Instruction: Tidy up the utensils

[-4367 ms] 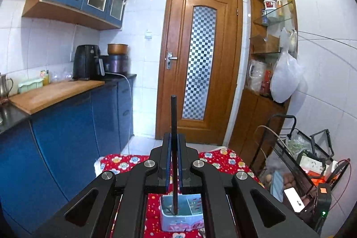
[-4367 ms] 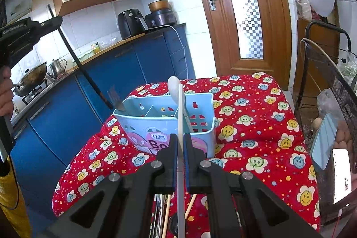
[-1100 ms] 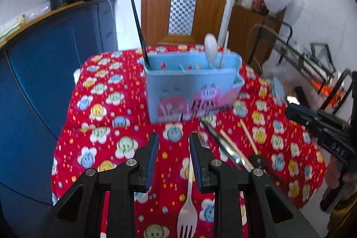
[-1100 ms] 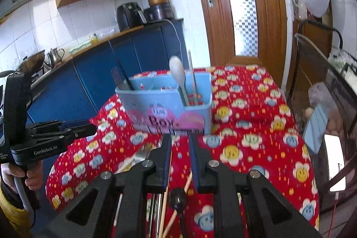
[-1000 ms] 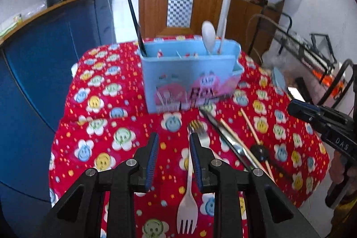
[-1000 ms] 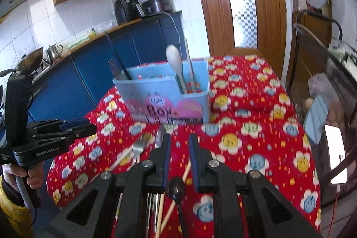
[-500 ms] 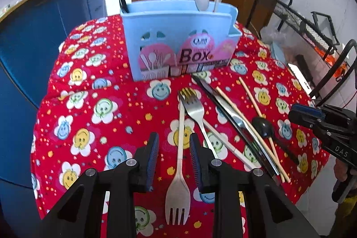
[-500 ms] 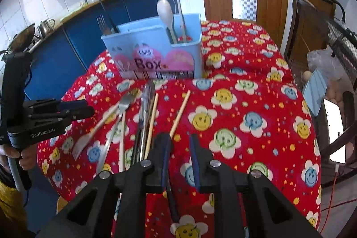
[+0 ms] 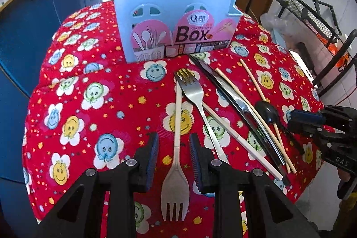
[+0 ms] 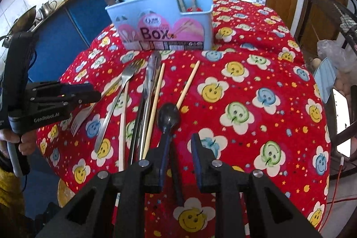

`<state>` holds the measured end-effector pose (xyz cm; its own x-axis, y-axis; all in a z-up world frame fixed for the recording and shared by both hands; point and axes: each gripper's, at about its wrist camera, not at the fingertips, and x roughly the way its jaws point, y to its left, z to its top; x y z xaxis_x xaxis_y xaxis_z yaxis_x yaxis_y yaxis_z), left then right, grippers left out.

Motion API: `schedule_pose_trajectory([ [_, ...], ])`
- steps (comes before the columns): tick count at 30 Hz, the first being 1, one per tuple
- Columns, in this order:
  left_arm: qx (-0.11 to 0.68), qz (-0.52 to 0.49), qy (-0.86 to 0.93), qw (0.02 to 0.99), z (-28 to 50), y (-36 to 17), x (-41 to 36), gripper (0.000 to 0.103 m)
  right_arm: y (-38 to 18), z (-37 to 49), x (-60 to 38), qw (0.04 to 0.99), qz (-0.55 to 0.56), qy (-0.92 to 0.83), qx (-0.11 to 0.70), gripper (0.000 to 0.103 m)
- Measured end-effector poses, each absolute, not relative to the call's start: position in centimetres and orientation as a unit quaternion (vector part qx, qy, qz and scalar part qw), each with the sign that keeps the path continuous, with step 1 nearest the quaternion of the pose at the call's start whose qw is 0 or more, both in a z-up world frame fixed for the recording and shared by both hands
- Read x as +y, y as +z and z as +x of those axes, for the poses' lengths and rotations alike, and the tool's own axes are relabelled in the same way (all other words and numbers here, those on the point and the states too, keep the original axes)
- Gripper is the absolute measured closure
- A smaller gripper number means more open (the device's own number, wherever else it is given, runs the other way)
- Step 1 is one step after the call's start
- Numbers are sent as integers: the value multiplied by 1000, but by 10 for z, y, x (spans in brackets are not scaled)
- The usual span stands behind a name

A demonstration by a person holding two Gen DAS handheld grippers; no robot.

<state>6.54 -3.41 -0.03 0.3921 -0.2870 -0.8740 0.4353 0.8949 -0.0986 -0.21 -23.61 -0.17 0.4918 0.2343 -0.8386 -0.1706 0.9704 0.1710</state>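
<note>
Utensils are spread on the red smiley-cloth surface [image 9: 93,104] in front of the blue Box caddy [image 9: 176,21]. Your left hand-held gripper [image 9: 174,146] is part open, straddling the white plastic fork [image 9: 176,162] without pinching it. Your right hand-held gripper [image 10: 178,148] has just been opening, with the black spoon [image 10: 168,118] handle between the fingers, ungripped.

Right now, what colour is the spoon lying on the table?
Black. The spoon lies on the red smiley tablecloth, clearest in the right wrist view.
</note>
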Motion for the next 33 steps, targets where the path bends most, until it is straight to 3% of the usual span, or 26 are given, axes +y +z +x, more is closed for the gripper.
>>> schedule_pose_trajectory([
  [4,518,74,-217,824,68,-4,-36,75,-4,0,-234,858,20,116,499,80],
  [11,533,91,-215,813,74,-10,-42,86,-9,7,-231,847,5,119,517,80],
  [21,548,123,-217,799,80,-11,-51,87,-3,7,-225,839,1,134,527,80],
  [25,544,135,-219,799,83,-11,-54,97,-6,7,-223,832,-7,136,537,80],
  [33,540,98,-218,807,81,-10,-48,98,-10,18,-222,825,-10,141,547,85],
])
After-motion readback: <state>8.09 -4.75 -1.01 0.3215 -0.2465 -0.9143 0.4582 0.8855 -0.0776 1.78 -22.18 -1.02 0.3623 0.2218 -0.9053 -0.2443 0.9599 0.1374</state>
